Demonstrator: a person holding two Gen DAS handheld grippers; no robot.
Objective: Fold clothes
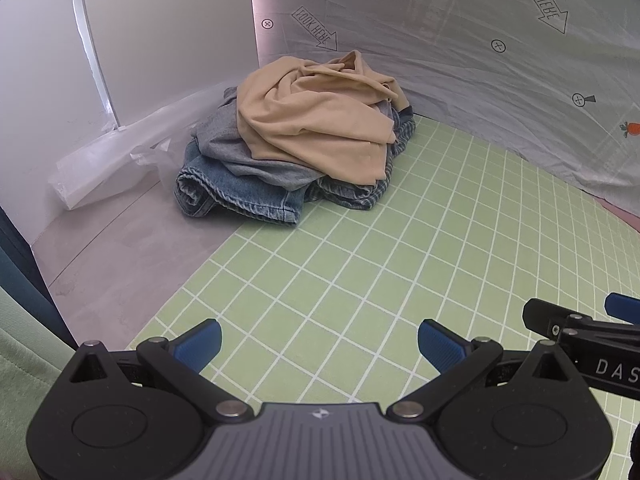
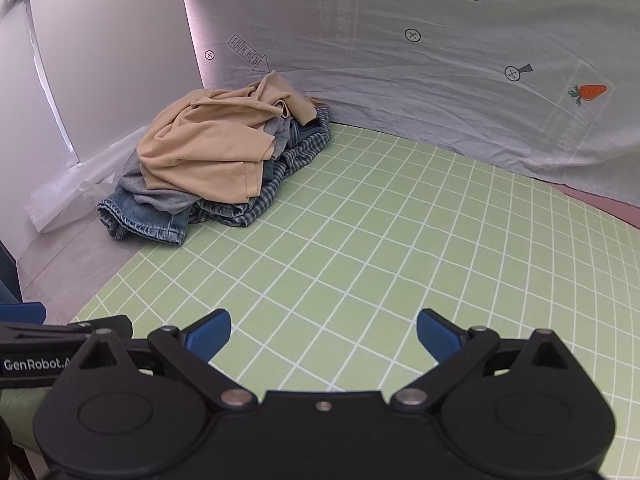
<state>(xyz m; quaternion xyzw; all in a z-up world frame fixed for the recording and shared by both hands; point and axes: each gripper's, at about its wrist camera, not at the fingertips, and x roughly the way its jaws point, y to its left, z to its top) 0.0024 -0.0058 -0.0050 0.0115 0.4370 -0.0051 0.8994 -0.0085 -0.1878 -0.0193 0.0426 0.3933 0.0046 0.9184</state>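
A heap of clothes sits at the far left corner of the green grid mat (image 1: 360, 260) (image 2: 380, 240). On top lies a beige garment (image 1: 316, 120) (image 2: 208, 148), over a grey one (image 1: 240, 152) (image 2: 160, 196), blue denim (image 1: 240, 196) (image 2: 140, 220) and a checked blue piece (image 1: 360, 196) (image 2: 256, 204). My left gripper (image 1: 319, 344) stands open over bare mat, well short of the heap. My right gripper (image 2: 323, 336) is open too, with nothing between its blue pads. Each gripper shows at the edge of the other's view.
A printed grey sheet (image 1: 480, 60) (image 2: 440, 80) with carrots and arrows hangs behind the mat. A white wall (image 1: 140, 40) and a crumpled clear plastic bag (image 1: 112, 168) (image 2: 60, 204) stand left of the heap. Grey tabletop (image 1: 120, 260) borders the mat on the left.
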